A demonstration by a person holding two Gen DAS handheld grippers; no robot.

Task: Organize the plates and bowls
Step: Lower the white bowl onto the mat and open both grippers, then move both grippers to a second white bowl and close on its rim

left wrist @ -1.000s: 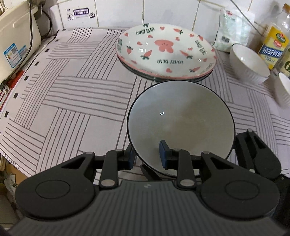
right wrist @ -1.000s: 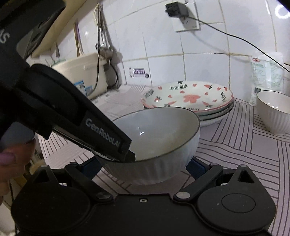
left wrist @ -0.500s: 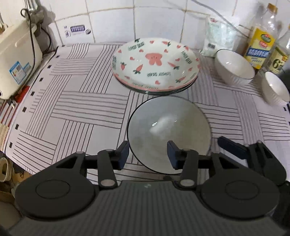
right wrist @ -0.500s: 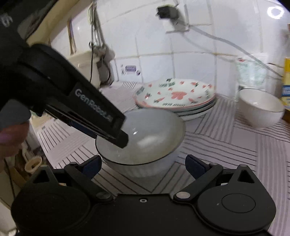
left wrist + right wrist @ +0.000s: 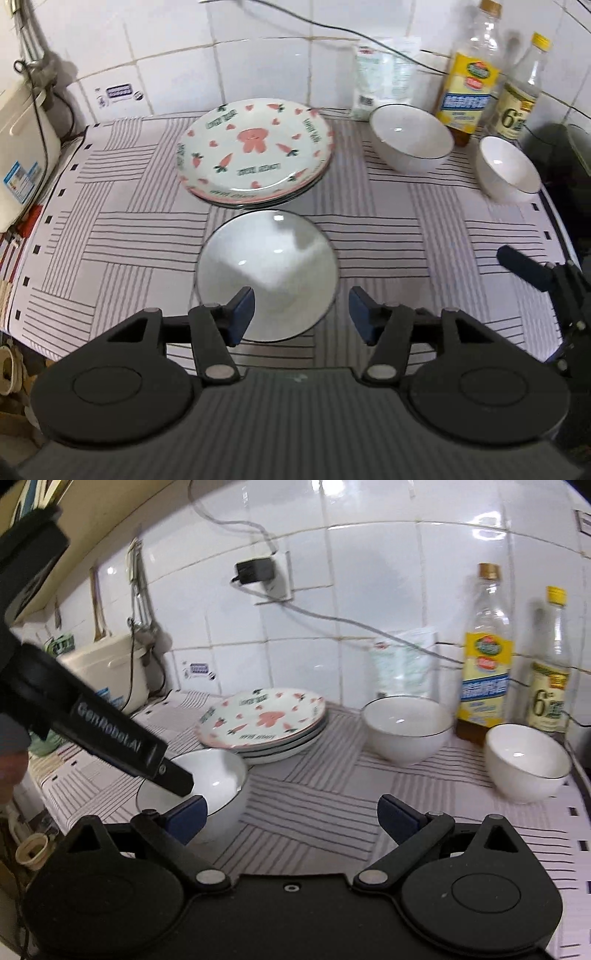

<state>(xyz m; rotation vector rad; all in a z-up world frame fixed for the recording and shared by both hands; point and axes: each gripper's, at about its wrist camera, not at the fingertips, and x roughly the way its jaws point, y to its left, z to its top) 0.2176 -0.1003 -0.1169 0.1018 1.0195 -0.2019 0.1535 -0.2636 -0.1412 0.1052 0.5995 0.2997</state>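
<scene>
Let go of the near bowl [image 5: 266,275]: left gripper [image 5: 301,314], clamped on its rim a second ago, spread its jaws wide and pulled back above the bowl's near edge. Bowl left sitting on the striped mat [image 5: 110,236], just in front of the stacked plates [image 5: 255,147]. Right gripper [image 5: 291,818], earlier straddling the same bowl with jaws on either side, drew back and swung rightward, jaws apart, the bowl [image 5: 218,775] now off by its left finger and nothing between the jaws.
</scene>
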